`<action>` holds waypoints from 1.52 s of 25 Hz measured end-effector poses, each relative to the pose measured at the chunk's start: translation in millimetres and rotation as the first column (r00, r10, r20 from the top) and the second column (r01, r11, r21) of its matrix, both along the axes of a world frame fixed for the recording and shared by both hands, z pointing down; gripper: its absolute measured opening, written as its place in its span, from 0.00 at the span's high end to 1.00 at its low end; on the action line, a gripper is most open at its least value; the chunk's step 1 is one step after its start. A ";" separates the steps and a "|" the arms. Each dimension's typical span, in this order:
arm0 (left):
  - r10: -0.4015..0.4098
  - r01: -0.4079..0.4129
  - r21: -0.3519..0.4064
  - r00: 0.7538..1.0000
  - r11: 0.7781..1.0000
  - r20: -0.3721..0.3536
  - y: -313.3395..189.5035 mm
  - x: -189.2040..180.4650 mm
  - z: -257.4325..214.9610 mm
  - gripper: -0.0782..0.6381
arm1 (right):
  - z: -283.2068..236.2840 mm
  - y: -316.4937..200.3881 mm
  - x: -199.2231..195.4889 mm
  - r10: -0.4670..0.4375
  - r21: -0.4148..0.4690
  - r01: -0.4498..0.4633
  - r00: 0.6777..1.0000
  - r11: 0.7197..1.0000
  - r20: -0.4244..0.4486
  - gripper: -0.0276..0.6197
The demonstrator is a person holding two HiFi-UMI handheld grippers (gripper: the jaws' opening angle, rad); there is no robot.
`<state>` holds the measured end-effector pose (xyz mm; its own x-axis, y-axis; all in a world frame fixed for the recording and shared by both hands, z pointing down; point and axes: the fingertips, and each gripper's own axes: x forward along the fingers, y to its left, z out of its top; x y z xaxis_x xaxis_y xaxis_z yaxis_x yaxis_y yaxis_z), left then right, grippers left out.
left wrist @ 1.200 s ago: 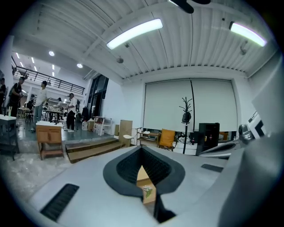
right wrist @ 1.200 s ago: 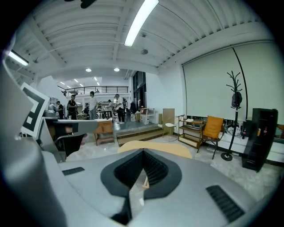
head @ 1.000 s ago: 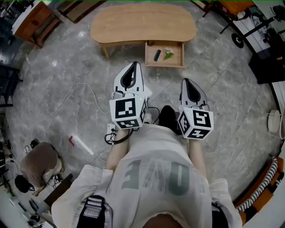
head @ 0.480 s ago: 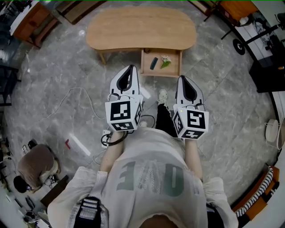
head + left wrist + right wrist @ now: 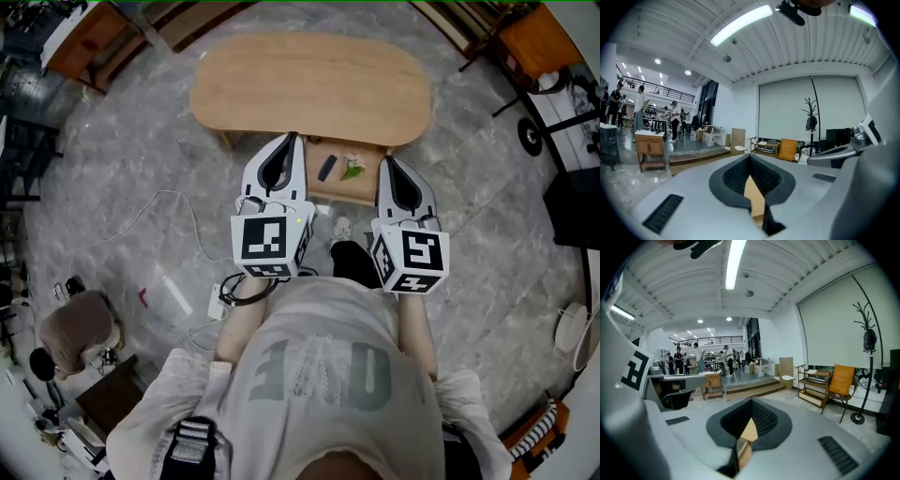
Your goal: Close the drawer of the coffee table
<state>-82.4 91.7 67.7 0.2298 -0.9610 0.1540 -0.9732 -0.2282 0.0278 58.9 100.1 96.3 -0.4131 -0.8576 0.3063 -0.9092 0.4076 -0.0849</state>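
Two shut hand-held grippers at the open drawer

Left hand-held gripper (image 5: 289, 141) and right hand-held gripper (image 5: 386, 162), jaws pinched together on nothing, flank the drawer (image 5: 343, 194), which juts from under the coffee table's tabletop (image 5: 309, 80). They cover its side edges. Inside it lie a dark object (image 5: 326, 169) and something greenish (image 5: 353, 170), too small to name.

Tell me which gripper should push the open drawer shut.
Right, by a narrow margin. In the head view the right gripper overlaps the right corner of the drawer, while the left gripper sits just outside its left side. Both are shut, ready to push.
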 end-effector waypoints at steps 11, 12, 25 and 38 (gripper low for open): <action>-0.136 0.135 0.019 0.991 0.991 0.011 -45.6 -3.8 -27.1 0.88 | -5.5 -67.5 0.8 -0.120 0.000 0.120 0.992 0.993 0.028 0.95; -0.141 0.140 0.023 0.990 0.990 0.018 -48.2 -6.5 -28.5 0.88 | -6.4 -69.8 -1.5 -0.125 0.003 0.125 0.992 0.992 0.028 0.95; -0.075 0.074 0.073 0.997 0.995 0.012 -91.5 -7.7 -37.1 0.88 | -24.8 -98.7 -11.2 -0.093 0.070 0.092 0.996 0.993 0.011 0.95; 0.000 0.000 0.039 1.000 0.999 0.010 -118.9 -26.4 -30.9 0.88 | -39.6 -115.8 -17.0 0.046 0.093 -0.051 0.998 0.994 0.049 0.95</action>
